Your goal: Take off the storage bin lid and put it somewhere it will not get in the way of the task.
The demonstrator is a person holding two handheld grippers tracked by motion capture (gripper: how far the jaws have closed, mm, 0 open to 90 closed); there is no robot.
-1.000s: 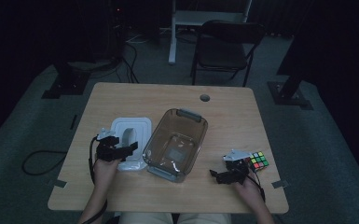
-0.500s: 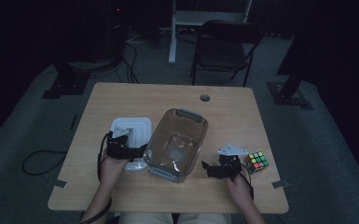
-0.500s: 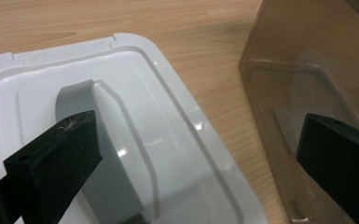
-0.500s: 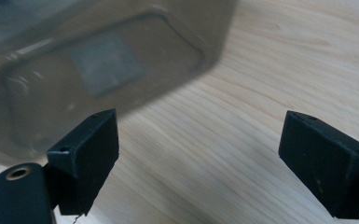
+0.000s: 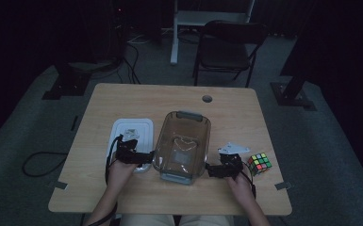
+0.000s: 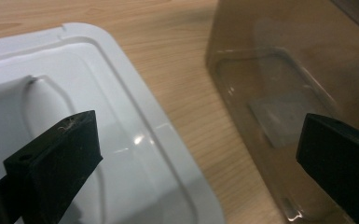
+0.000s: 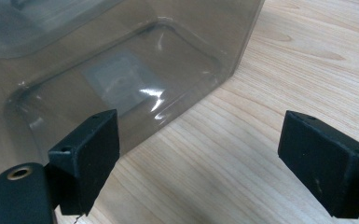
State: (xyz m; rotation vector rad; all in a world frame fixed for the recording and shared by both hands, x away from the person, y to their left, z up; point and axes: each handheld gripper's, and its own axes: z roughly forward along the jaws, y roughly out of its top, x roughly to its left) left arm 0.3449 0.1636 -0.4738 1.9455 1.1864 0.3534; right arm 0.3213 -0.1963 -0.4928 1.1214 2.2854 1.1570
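**Smoky plastic bin bracketed by both grippers, lid waiting alongside**

Smoky and see-through, the storage bin [image 5: 183,146] sits mid-worktop, nearest my hands. My left gripper [image 5: 144,157] has just been opening; its fingers [image 6: 56,163] now stand wide with nothing between them, one over the white lid [image 5: 131,136], the other toward the bin wall. My right gripper [image 5: 210,170] is likewise spread and empty beside the bin's near right corner [image 7: 214,70]. I judge this the approach step, neither side gripped yet. Next I'd need each gripper to straddle a wall or rim squarely before closing. Beyond my right hand lies a Rubik's cube [image 5: 259,163], and further off the wooden worktop [image 5: 235,101] is bare.
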